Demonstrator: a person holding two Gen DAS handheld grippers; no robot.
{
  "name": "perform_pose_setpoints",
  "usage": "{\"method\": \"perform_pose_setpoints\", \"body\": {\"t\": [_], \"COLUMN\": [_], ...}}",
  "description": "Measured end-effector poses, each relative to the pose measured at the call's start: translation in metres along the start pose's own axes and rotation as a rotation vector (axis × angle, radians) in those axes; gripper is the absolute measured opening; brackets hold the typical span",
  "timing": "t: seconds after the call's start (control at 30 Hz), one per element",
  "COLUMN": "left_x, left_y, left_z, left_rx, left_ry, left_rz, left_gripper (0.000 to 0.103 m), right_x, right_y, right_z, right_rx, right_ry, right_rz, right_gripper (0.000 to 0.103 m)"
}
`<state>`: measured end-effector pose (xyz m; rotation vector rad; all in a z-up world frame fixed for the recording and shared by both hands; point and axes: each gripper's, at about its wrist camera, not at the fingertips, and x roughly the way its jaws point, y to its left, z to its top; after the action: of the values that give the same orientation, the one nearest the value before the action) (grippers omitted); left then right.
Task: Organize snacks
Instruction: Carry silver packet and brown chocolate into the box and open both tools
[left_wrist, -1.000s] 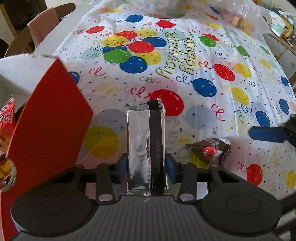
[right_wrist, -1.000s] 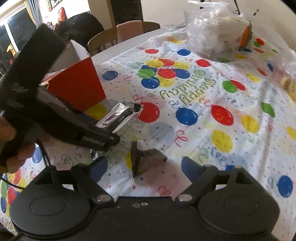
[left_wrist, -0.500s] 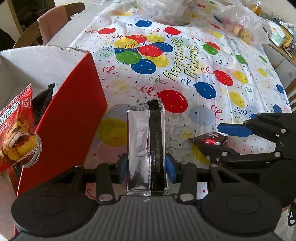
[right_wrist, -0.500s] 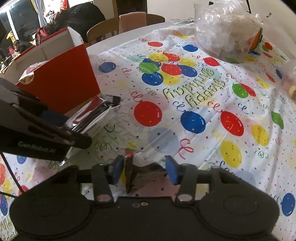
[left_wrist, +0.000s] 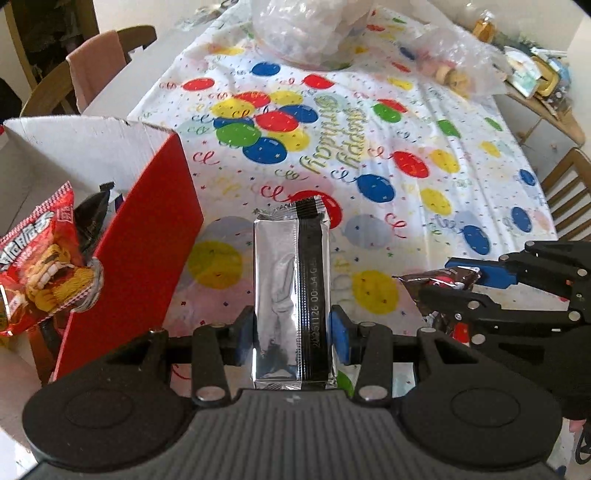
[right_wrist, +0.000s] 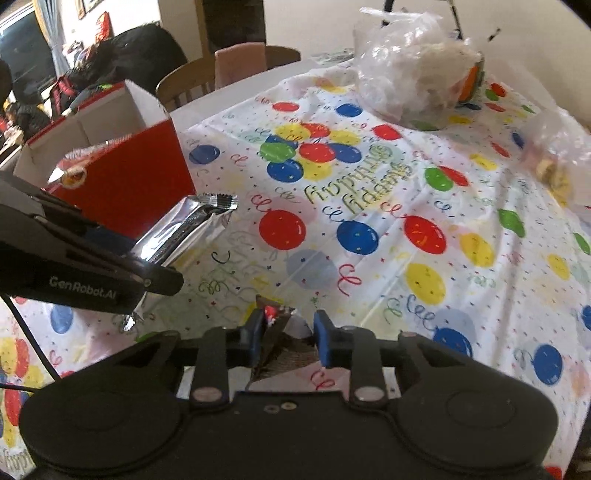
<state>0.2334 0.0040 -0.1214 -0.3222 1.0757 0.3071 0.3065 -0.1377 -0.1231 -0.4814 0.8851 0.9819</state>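
My left gripper (left_wrist: 292, 332) is shut on a silver snack packet (left_wrist: 290, 280) with a black seam, held upright above the balloon tablecloth (left_wrist: 369, 166), just right of the red cardboard box (left_wrist: 147, 240). The box holds a red noodle snack bag (left_wrist: 37, 266) and a black packet (left_wrist: 92, 218). My right gripper (right_wrist: 288, 338) has its jaws closing tight on a small brown snack packet (right_wrist: 275, 334) with a red figure, low over the cloth. The left wrist view shows that brown packet (left_wrist: 439, 278) pinched between the right gripper's fingers (left_wrist: 476, 267) at the right edge.
Clear plastic bags (left_wrist: 314, 33) and a bag of cookies (left_wrist: 450, 74) lie at the far end of the table. Wooden chairs stand at the far left (left_wrist: 92, 62) and at the right (left_wrist: 569, 192). The box's white flap (right_wrist: 144, 99) stands up.
My right gripper's jaws went from wide apart to shut on the brown packet. My left gripper rose with the silver packet, so more of the box's inside shows.
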Motion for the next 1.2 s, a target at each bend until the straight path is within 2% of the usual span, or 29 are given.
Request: {"method": "perform_pose_setpoints", "body": {"t": [0.33, 0.6, 0.93, 1.2], "left_x": [-0.057, -0.100, -0.146, -0.164], "left_y": [-0.005, 0.014, 0.059, 0.113], "left_z": [-0.009, -0.018, -0.019, -0.008], "left_rx": [0.046, 0.066, 0.085, 0.078], "left_ry": [-0.071, -0.112, -0.181, -0.210], "left_rz": [-0.052, -0.083, -0.081, -0.049], "left_gripper": [0.042, 0.042, 0.042, 0.042], "right_x": [-0.066, -0.110, -0.137, -0.131], "right_y": [0.021, 0.044, 0.089, 0.133], "right_z": [-0.005, -0.006, 0.017, 0.049], "right_rx": [0.069, 0.126, 0.137, 0.122], "right_ry": [-0.070, -0.121, -0.194, -0.231], "right_rz": [-0.057, -0.092, -0.086, -0.074], "right_gripper": [0.027, 0.027, 0.027, 0.027]}}
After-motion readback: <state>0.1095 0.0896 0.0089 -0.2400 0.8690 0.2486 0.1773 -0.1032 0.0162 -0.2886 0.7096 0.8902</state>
